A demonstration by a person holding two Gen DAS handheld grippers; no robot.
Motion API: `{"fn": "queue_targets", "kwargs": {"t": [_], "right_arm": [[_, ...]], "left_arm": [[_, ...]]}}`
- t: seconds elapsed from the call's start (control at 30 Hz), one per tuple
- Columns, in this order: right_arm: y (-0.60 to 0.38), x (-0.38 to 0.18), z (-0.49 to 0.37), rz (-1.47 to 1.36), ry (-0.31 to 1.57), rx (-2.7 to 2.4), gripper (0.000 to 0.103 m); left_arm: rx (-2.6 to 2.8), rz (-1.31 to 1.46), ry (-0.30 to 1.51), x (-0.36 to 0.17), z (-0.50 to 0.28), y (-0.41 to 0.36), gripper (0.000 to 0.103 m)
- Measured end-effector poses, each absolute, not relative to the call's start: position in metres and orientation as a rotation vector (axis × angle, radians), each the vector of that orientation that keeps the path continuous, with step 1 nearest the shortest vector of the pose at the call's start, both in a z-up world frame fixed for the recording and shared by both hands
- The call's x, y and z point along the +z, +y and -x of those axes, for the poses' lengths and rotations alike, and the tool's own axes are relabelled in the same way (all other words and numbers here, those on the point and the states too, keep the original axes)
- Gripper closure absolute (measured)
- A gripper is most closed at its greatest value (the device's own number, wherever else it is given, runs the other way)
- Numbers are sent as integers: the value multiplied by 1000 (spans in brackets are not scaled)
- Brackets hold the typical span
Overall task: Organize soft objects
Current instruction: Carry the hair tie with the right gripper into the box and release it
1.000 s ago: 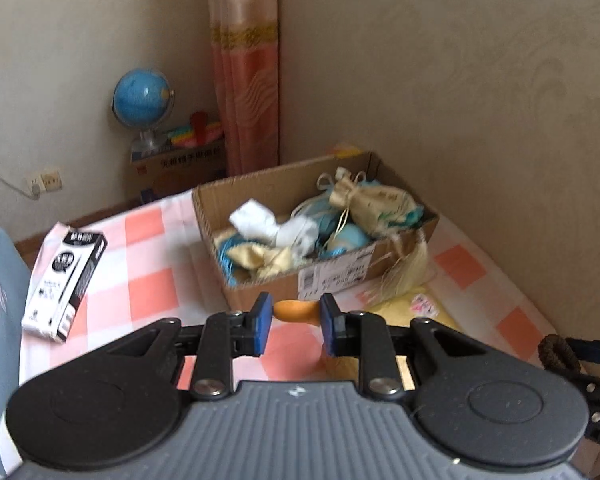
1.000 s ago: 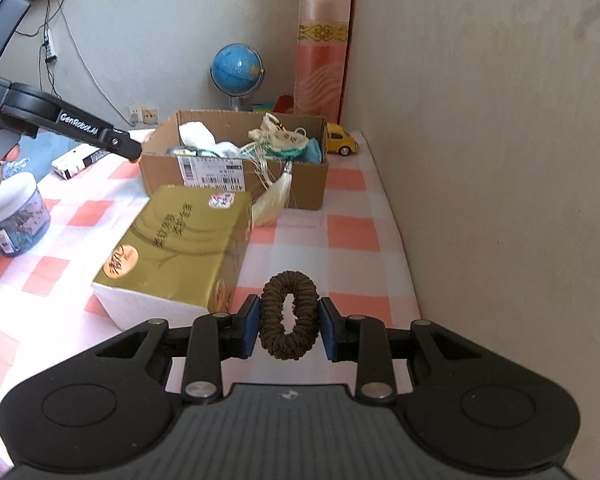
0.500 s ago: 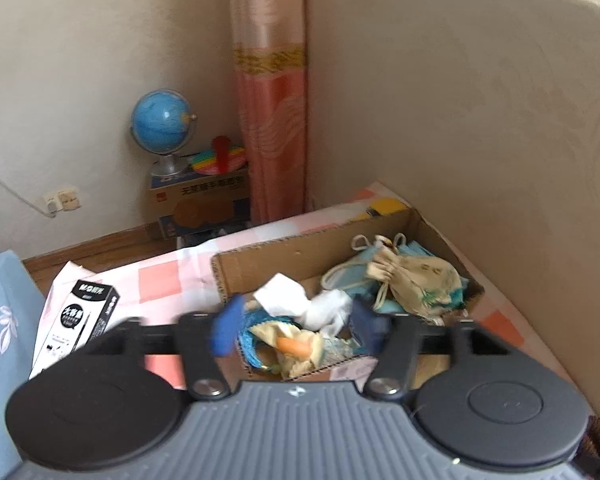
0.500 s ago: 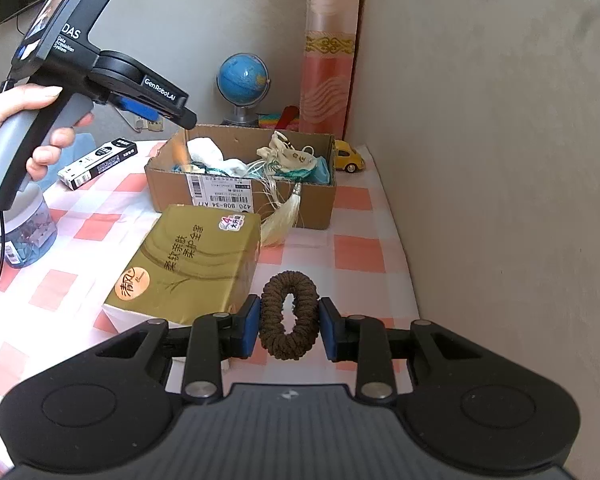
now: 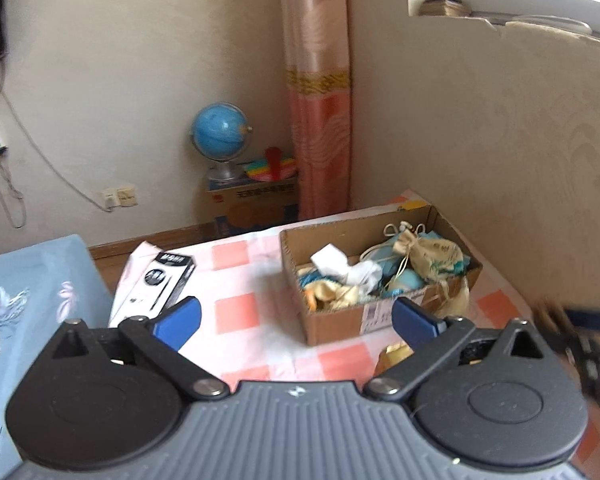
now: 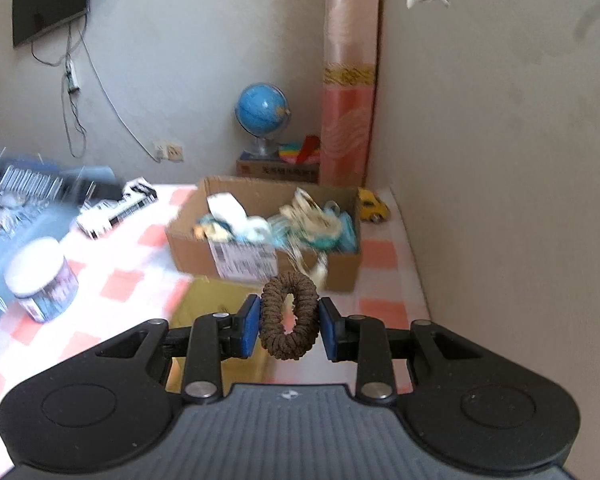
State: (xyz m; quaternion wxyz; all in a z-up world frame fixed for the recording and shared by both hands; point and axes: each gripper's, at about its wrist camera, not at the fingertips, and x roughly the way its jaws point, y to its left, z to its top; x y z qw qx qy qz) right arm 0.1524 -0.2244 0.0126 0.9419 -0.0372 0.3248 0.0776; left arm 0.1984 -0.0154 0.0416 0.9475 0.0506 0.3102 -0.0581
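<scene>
Right hand-held gripper (image 6: pixel 288 326): blue pads clamped on either side of brown scrunchie (image 6: pixel 289 315), ring upright between the fingertips, above the checked worktop (image 6: pixel 380 254). Left hand-held gripper (image 5: pixel 296 318): fingers spread wide apart, nothing between them. Cardboard box (image 6: pixel 260 258) lies beyond the scrunchie, filled with soft items, incl. a drawstring pouch (image 5: pixel 436 256). Yellow toy car (image 6: pixel 373 205) just right of the box; white-lidded jar (image 6: pixel 42 280) well left of it.
</scene>
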Motion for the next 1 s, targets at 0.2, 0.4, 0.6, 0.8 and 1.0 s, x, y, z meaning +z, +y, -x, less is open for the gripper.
{"fn": "queue_targets", "kwargs": {"t": [0.2, 0.4, 0.6, 0.8, 1.0], "right_arm": [[-213, 31, -190, 57, 646, 209, 67], [-194, 42, -247, 47, 656, 248, 67], [-169, 45, -304, 64, 671, 268, 62], [-152, 34, -343, 87, 691, 252, 7], [-159, 34, -336, 63, 712, 198, 1]], "left_arm": [[-55, -79, 642, 34, -165, -5, 1], [-4, -76, 664, 23, -156, 3, 1], [34, -93, 677, 13, -161, 8, 1], [44, -86, 687, 9, -165, 15, 1], [71, -79, 720, 11, -169, 16, 1]]}}
